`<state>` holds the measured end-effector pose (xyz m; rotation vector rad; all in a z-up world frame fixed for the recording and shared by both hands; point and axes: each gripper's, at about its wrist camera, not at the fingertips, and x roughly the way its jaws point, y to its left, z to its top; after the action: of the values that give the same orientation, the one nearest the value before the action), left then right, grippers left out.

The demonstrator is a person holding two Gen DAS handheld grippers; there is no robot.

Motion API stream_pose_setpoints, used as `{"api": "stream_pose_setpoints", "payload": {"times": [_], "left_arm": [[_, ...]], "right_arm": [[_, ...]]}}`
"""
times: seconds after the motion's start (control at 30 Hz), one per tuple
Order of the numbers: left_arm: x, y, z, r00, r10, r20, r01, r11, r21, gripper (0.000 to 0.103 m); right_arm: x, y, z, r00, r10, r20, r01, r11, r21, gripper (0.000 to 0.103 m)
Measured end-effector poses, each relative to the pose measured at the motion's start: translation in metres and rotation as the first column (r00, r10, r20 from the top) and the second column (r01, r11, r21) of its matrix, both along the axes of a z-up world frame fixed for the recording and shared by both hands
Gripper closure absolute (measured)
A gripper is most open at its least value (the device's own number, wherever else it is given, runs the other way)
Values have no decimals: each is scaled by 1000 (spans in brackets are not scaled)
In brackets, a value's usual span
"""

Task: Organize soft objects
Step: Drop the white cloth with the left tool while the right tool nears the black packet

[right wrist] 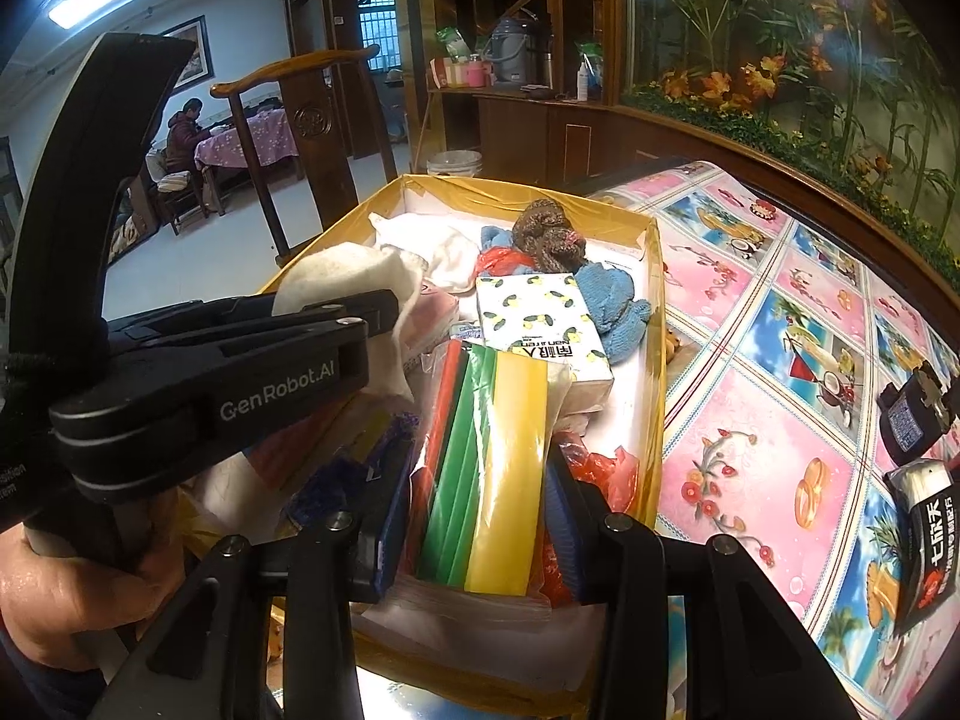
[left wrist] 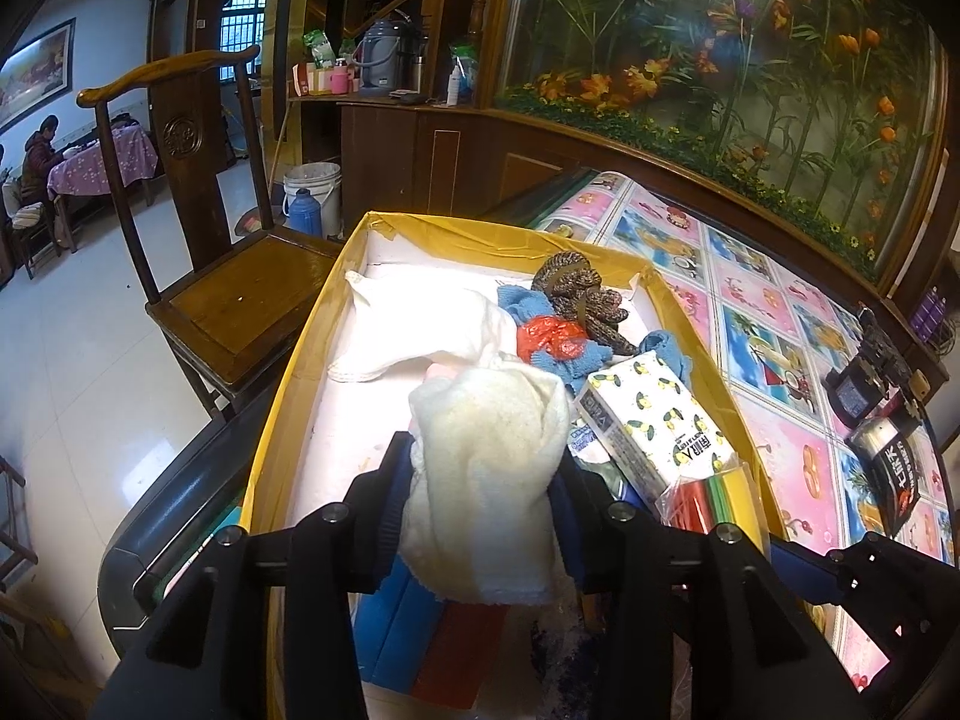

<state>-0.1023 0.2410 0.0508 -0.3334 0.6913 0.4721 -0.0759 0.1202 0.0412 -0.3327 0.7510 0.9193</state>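
Observation:
My left gripper is shut on a cream towel and holds it over the yellow-rimmed box; it shows from the side in the right wrist view, the towel bunched at its tips. In the box lie a white cloth, a blue knit cloth, a brown knit bundle, a red plastic bag and a lemon-print tissue pack. My right gripper is spread around a clear bag of coloured sheets; contact is not clear.
The box stands on a table with a pink and blue patterned cloth. A black device and a black packet lie at the table's right edge. A wooden chair stands left of the box. A glass flower cabinet is behind.

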Motion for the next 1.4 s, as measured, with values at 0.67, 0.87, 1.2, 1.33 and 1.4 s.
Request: {"api": "stream_pose_setpoints", "payload": {"times": [0.67, 0.87, 1.2, 1.33, 1.4], "left_arm": [[-15, -16, 24, 998, -16, 62, 15, 1000, 20, 34], [-13, -48, 33, 993, -85, 80, 82, 996, 45, 34], [2, -150, 29, 944, -324, 57, 321, 945, 61, 31], [12, -207, 11, 887, -462, -3, 460, 884, 86, 28], [17, -231, -3, 853, -520, -43, 521, 850, 74, 28]], "right_arm": [[6, -52, 30, 999, -41, -24, 44, 991, 130, 49], [30, -100, 35, 991, -128, -43, 134, 978, 163, 49], [91, -221, 30, 925, -371, -79, 380, 906, 188, 45], [130, -289, 21, 837, -520, -169, 545, 816, 193, 41], [148, -312, 14, 799, -568, -196, 599, 782, 175, 41]]}}
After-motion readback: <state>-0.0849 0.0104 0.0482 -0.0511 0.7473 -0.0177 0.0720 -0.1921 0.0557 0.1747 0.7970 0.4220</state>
